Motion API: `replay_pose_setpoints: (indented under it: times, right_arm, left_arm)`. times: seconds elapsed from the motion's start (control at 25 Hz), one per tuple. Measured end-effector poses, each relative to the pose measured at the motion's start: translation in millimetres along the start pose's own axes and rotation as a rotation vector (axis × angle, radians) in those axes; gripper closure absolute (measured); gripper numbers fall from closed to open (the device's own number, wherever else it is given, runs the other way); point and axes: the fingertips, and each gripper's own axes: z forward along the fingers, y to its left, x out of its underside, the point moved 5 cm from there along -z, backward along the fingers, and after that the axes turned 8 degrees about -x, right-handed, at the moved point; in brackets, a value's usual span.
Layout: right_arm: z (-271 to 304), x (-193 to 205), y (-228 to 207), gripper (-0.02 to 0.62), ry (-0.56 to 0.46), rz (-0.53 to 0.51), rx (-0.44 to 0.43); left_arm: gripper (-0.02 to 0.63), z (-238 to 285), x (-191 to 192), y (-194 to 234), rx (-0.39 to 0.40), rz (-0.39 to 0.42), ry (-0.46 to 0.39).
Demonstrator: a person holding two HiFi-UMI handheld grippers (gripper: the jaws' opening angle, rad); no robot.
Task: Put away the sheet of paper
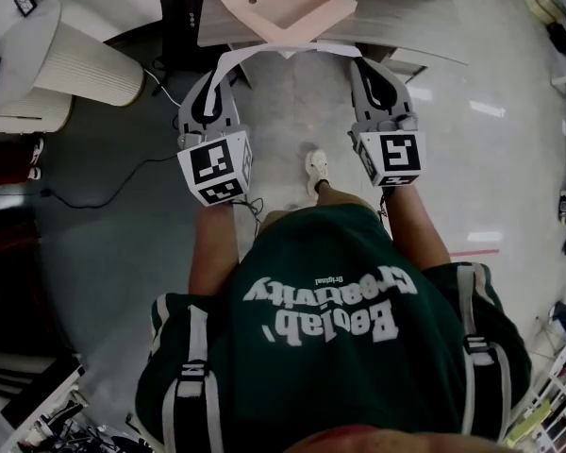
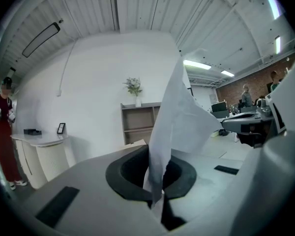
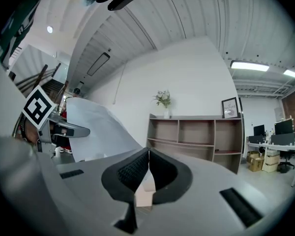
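The white sheet of paper (image 1: 288,50) hangs stretched between my two grippers, seen nearly edge-on in the head view. My left gripper (image 1: 224,64) is shut on its left end. In the left gripper view the paper (image 2: 179,117) rises, crumpled, out of the shut left gripper (image 2: 156,193). My right gripper (image 1: 356,57) is shut on the paper's right end. In the right gripper view the right gripper (image 3: 148,168) pinches a thin edge, and the sheet (image 3: 101,127) curves away to the left towards the other gripper's marker cube (image 3: 38,109).
A beige tray-like box (image 1: 278,3) lies on a grey table (image 1: 396,36) just beyond the paper. A white ribbed round counter (image 1: 71,64) stands at the left, with a black cable (image 1: 94,196) on the floor. An open shelf unit (image 3: 196,136) stands against the far wall.
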Motion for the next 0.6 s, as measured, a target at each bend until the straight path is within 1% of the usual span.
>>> replay_pose_setpoints:
  times: [0.16,0.28,0.6]
  right_arm:
    - [38,4,-45,0.561,-0.017,0.008,-0.015]
    - [62,7,-69,0.561,-0.018,0.015,-0.014]
    - [107,10,-106,0.561,-0.027,0.04,-0.029]
  left_arm:
    - [0.588,50,-9,-2,-0.038,0.011,0.008]
    - [0.588,82,-14,-3,-0.059,0.014,0.024]
    - [0.588,140,-20,-6,-0.068,0.033,0.051]
